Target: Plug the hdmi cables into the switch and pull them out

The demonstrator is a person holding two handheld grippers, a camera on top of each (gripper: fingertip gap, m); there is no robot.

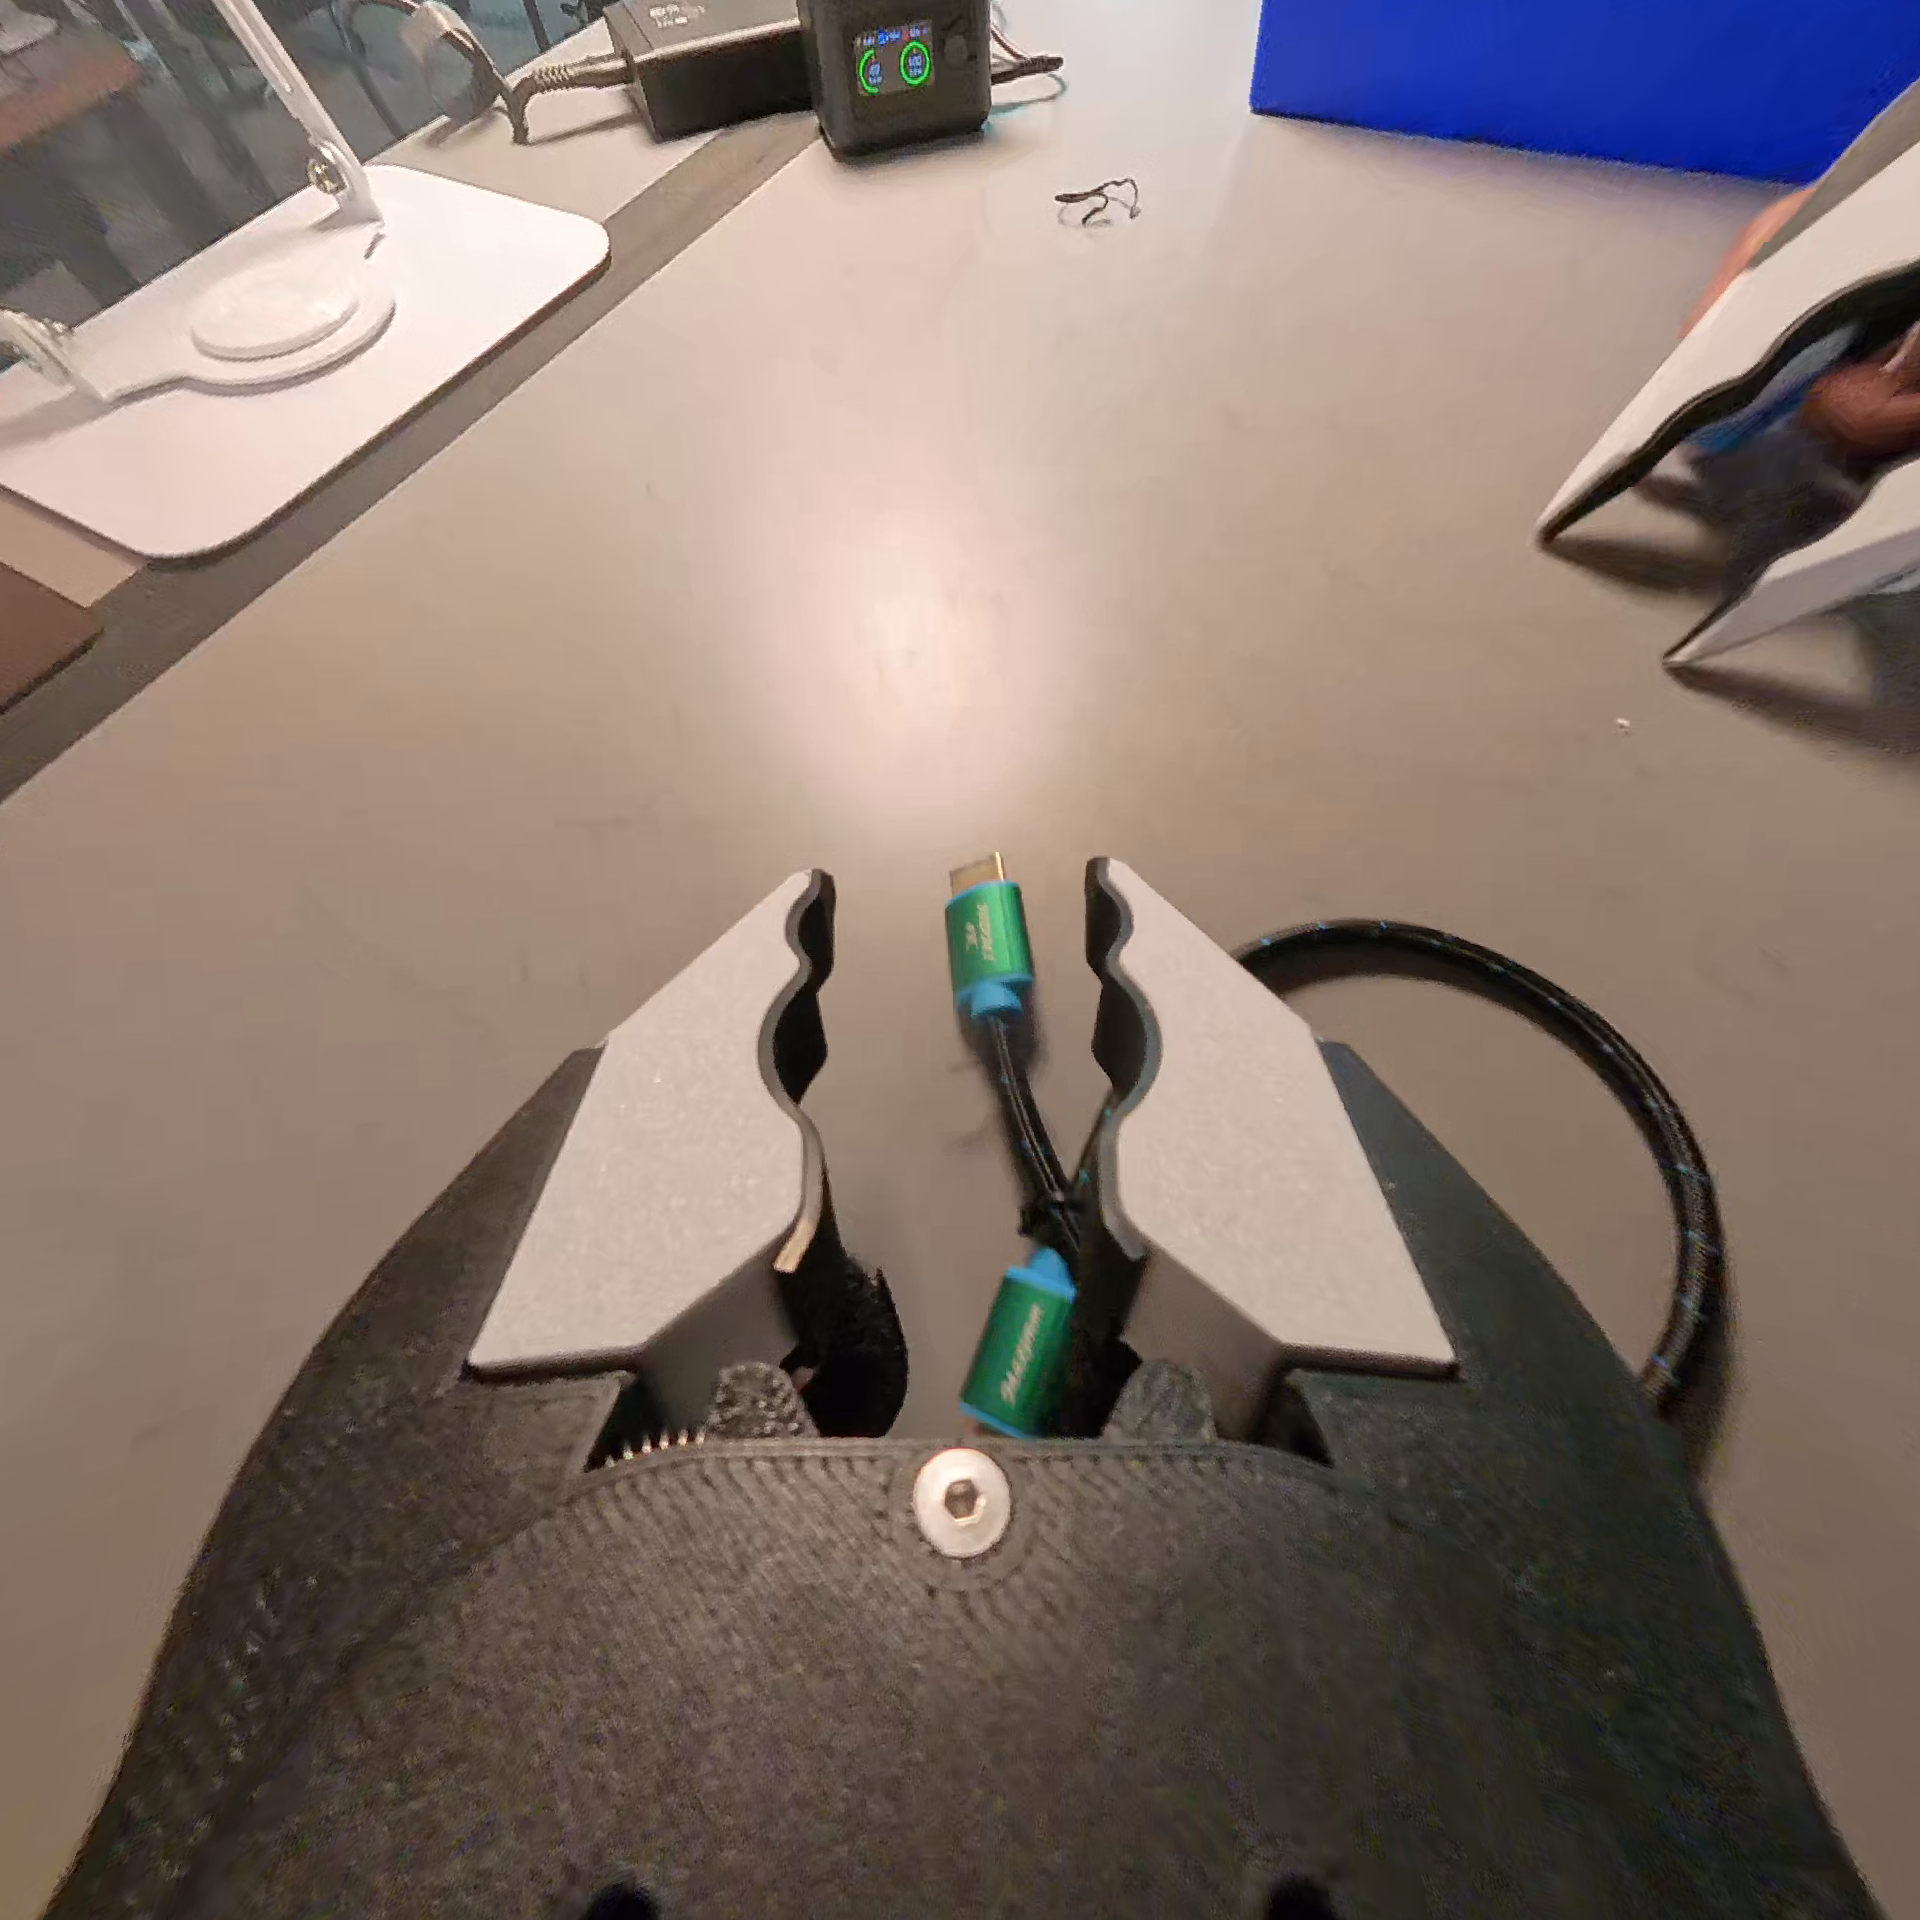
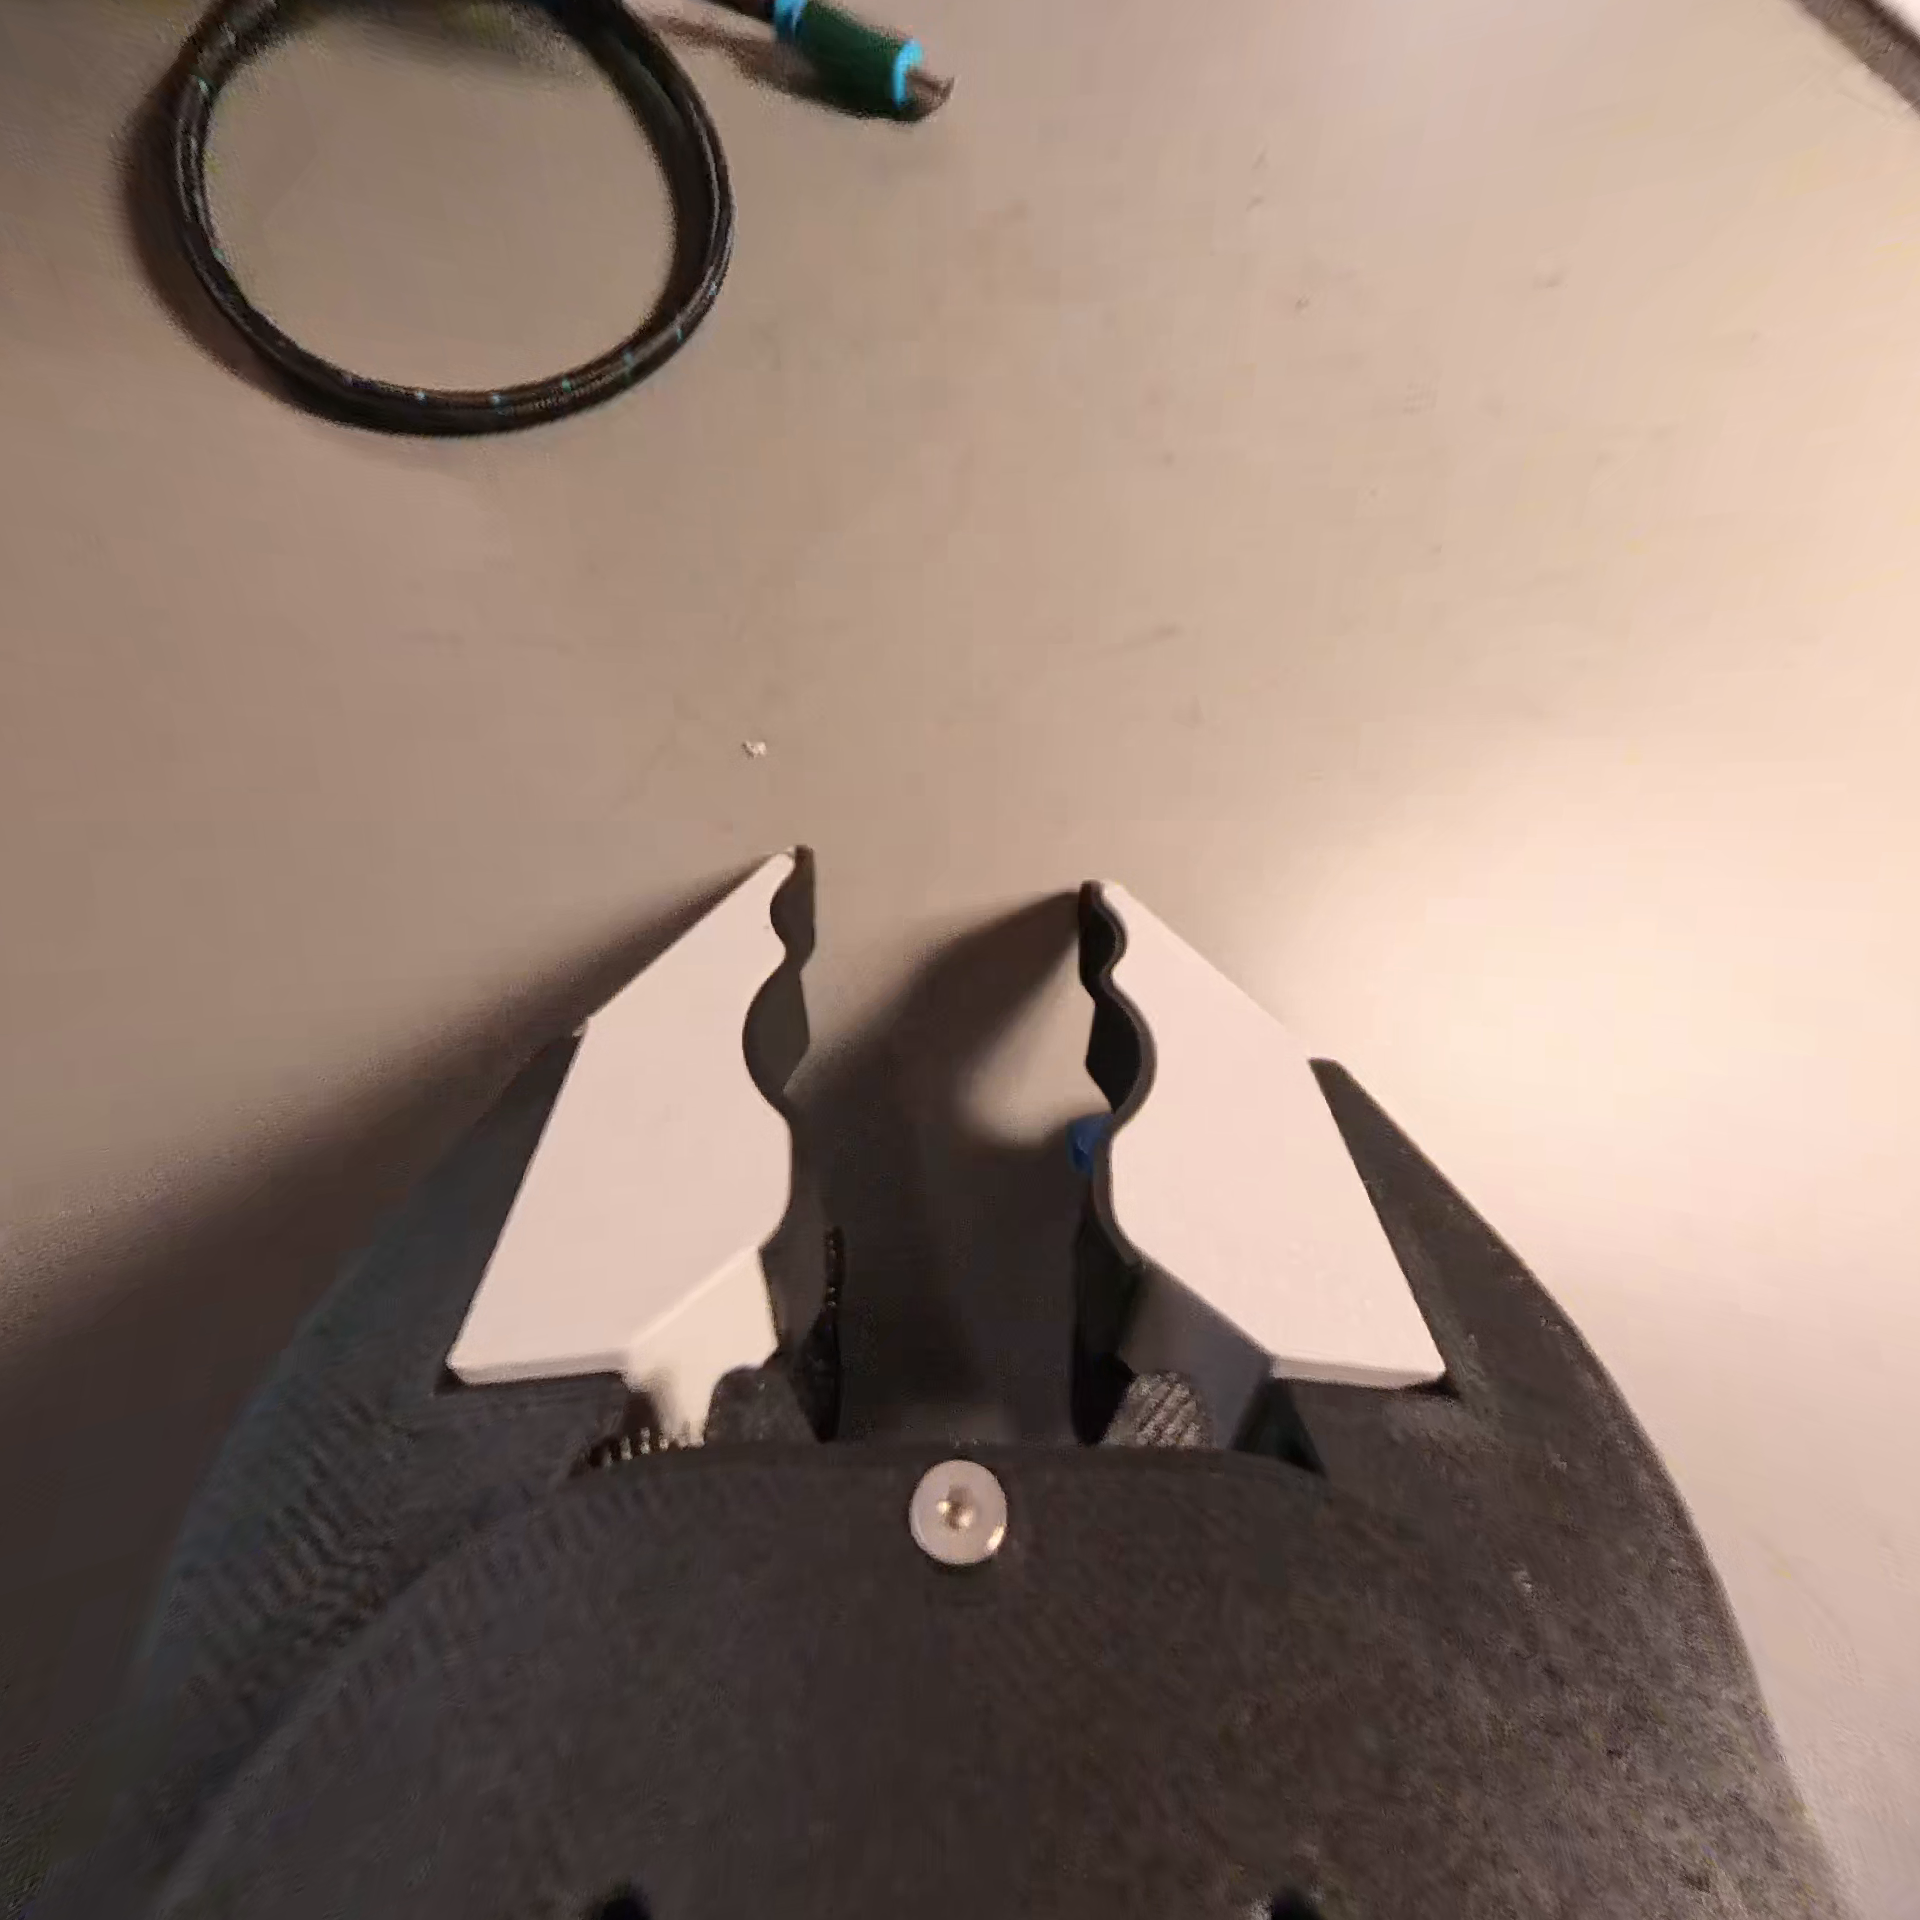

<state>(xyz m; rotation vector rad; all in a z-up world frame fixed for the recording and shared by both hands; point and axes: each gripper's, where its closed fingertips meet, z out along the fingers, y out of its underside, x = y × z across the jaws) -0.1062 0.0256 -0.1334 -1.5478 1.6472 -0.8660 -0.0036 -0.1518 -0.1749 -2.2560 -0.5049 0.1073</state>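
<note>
A green HDMI plug [image 1: 985, 951] with a gold tip lies on the grey table [image 1: 727, 623], between the fingertips of my left gripper [image 1: 956, 883]. The jaws stand open and touch nothing. A second green plug [image 1: 1018, 1351] lies close to the gripper's base. Their black braided cable [image 1: 1621, 1091] loops out to the right. My right gripper [image 2: 940, 868] is open and empty just above the bare table. It also shows blurred at the right edge of the left wrist view [image 1: 1610, 592]. The cable coil [image 2: 447, 395] and one green plug [image 2: 862, 57] lie far ahead on its left. No switch is in view.
A white monitor stand base [image 1: 312, 343] sits at the far left. A black power unit with a lit screen [image 1: 894, 73] and a black adapter [image 1: 707, 62] stand at the back. A blue box [image 1: 1558, 73] is at the back right. A small black tie [image 1: 1096, 203] lies mid-table. My right fingertips sit around 20 centimetres from my left ones. Between my right fingertips and the small black tie [image 1: 1096, 203] there is roughly 25 centimetres.
</note>
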